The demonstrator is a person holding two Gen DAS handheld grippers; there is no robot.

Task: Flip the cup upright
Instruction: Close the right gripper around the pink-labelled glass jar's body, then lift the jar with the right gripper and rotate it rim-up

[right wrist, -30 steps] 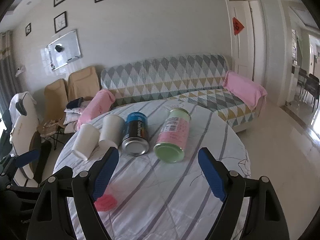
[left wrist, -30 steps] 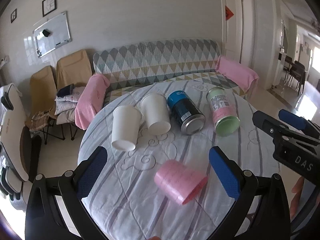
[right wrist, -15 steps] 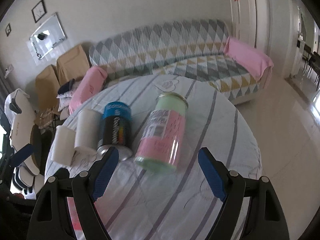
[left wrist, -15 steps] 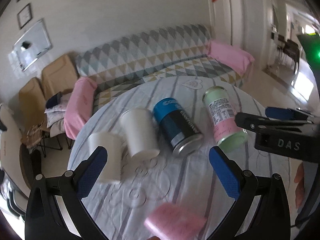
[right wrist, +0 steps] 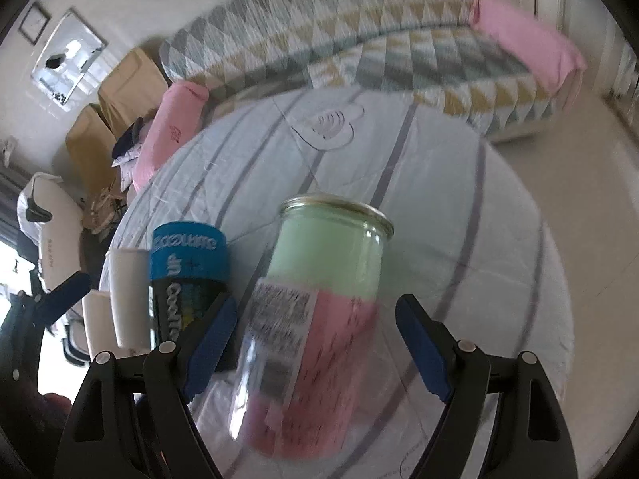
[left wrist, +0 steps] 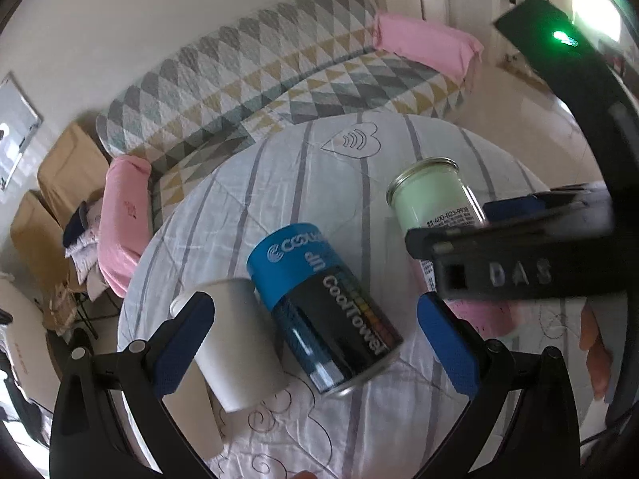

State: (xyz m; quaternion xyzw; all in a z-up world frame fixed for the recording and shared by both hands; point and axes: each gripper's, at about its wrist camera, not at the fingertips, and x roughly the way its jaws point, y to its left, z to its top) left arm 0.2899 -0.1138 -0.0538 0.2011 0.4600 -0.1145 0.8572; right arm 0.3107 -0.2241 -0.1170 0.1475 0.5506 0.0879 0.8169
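A green-and-pink glass cup [right wrist: 315, 319] lies on its side on the round table [right wrist: 459, 207]. My right gripper [right wrist: 315, 343] is open, its blue pads on either side of the cup, not touching it. In the left wrist view the same cup [left wrist: 431, 199] is partly hidden behind the right gripper body [left wrist: 511, 267]. My left gripper [left wrist: 315, 343] is open, straddling a blue-and-black can [left wrist: 323, 303] and a white paper cup [left wrist: 235, 343], both lying on their sides.
A second white cup [right wrist: 94, 319] lies left of the first. A patterned sofa [left wrist: 279, 64] with pink cushions stands behind the table. Folded chairs and clutter stand at the left. The table has a striped white cloth.
Both grippers moved forward and down toward the lying cups. The green-and-pink cup now sits between my right gripper's pads. The small pink cup has left the left wrist view.
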